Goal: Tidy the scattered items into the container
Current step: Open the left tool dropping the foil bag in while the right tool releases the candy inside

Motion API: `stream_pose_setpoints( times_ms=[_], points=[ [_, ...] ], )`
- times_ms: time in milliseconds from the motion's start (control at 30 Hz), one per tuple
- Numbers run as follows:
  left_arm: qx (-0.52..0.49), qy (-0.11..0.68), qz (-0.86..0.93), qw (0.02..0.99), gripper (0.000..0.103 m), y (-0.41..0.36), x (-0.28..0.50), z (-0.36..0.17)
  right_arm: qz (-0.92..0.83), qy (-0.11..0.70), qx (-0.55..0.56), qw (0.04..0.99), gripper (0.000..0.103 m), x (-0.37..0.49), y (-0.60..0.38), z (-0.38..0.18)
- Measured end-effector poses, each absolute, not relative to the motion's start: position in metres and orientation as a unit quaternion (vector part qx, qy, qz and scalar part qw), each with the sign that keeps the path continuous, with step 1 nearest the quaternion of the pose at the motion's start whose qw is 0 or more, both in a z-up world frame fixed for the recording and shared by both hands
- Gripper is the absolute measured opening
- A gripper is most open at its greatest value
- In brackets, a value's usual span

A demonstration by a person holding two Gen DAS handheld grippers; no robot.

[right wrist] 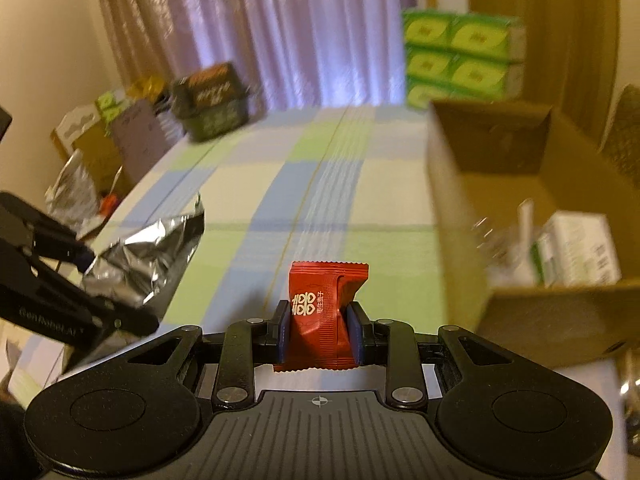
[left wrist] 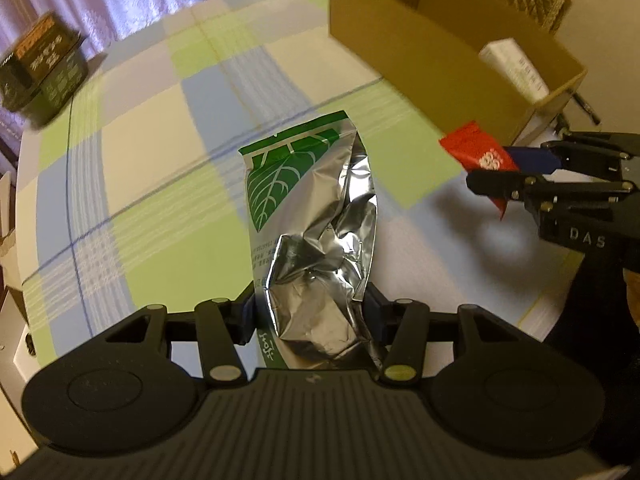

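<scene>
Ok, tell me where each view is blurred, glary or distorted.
Left wrist view: fisheye bends the table edge; glare on the crumpled foil pouch in the left gripper; the dark box at far left is smeared. Right wrist view: the cardboard box and its contents are motion-blurred, while the red packet in the right gripper stays sharp.

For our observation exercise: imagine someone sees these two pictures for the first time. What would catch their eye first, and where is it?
First, the crumpled silver and green foil bag, pinched in the left tongs above the checked tablecloth. Next, the bright red candy packet clamped in the right tongs, held near the open cardboard box at the right, which already holds a white carton.
</scene>
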State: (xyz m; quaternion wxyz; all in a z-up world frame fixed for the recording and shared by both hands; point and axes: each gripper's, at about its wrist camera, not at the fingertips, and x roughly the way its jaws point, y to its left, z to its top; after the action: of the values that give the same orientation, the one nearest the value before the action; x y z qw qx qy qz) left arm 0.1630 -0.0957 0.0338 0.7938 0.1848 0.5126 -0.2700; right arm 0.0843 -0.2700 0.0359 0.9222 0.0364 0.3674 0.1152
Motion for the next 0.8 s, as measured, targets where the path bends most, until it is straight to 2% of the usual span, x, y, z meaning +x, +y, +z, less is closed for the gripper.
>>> stream_pose_setpoints(
  times_ms=[433,800],
  points=[
    [0.107,0.496,-0.336,0.793,0.047,-0.221,0.188,0.095,0.033,0.311,0.004,0.95,0.032,0.1,-0.373,0.105],
    [0.047,0.517,-0.348,0.781,0.047,-0.312,0.216,0.095,-0.005,0.31,0.0,0.951,0.032,0.121,-0.438,0.112]
  ],
)
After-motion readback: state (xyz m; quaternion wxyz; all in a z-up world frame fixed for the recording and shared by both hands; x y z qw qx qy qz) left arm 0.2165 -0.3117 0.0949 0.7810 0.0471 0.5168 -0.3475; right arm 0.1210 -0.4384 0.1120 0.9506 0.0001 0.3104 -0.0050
